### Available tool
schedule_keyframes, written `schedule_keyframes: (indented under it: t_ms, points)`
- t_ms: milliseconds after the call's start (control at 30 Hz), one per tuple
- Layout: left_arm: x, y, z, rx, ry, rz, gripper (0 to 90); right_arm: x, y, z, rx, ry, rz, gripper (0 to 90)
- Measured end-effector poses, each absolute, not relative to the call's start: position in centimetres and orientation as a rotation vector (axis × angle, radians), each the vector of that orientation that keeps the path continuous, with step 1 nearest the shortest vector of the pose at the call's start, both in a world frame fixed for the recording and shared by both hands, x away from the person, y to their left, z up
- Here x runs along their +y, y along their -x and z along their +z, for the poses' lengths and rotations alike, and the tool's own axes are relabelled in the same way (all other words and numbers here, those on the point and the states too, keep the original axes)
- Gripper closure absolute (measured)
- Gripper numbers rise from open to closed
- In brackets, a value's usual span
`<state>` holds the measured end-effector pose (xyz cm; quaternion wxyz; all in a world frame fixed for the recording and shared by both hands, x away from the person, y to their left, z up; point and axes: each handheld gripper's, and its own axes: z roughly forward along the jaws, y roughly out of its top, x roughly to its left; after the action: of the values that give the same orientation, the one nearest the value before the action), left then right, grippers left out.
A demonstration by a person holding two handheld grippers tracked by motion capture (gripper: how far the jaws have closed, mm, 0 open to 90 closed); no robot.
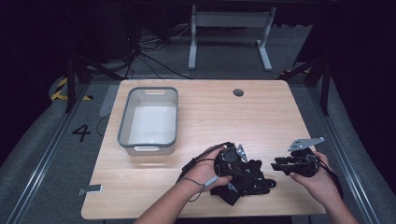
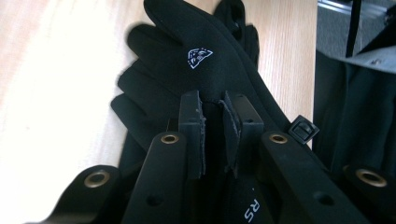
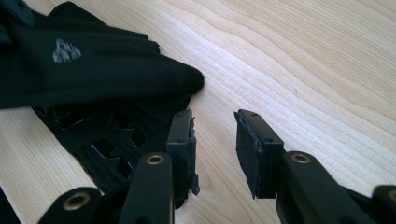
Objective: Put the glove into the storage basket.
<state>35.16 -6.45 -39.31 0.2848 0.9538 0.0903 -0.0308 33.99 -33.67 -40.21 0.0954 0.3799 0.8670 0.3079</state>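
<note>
- As my left hand-held gripper (image 2: 219, 116) pinches a fold of the black fabric gloves (image 2: 187, 79) lying in a heap at the near edge of the pale wooden bench (image 1: 224, 116), I judge the grasp made.
- My right hand-held gripper (image 3: 215, 140) waits beside them, jaws parted, holding nothing.
- Next comes a lift, probably toward the grey-rimmed white plastic tub (image 1: 148, 140) farther left.

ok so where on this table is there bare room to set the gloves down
Bare wood lies between the grey bin and the round hole, and along the table right half. It is crowded near the front edge, where black gloves lie by the left gripper and right gripper.
</note>
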Motion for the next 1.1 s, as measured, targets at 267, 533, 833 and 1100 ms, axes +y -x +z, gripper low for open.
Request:
schedule_keyframes:
  t_ms: [267,533,833,1100]
  points:
    - [-5.9,-35.1,-40.1,0.331,-2.528,-0.137,63.1,-33.6,-34.0,-40.3,2.574,-1.127,0.909,66.9]
    - [-3.2,-33.7,-39.5,0.449,-2.485,-0.106,54.3,-32.5,-34.7,-40.2,2.583,-1.086,0.930,64.5]
    - [-0.3,-31.7,-39.9,0.534,-2.492,-0.130,53.2,-28.8,-36.5,-40.6,2.653,-0.973,0.941,61.1]
    - [0.5,-30.5,-40.7,0.574,-2.523,-0.086,53.2,-26.7,-37.4,-41.2,2.700,-0.910,0.921,58.5]
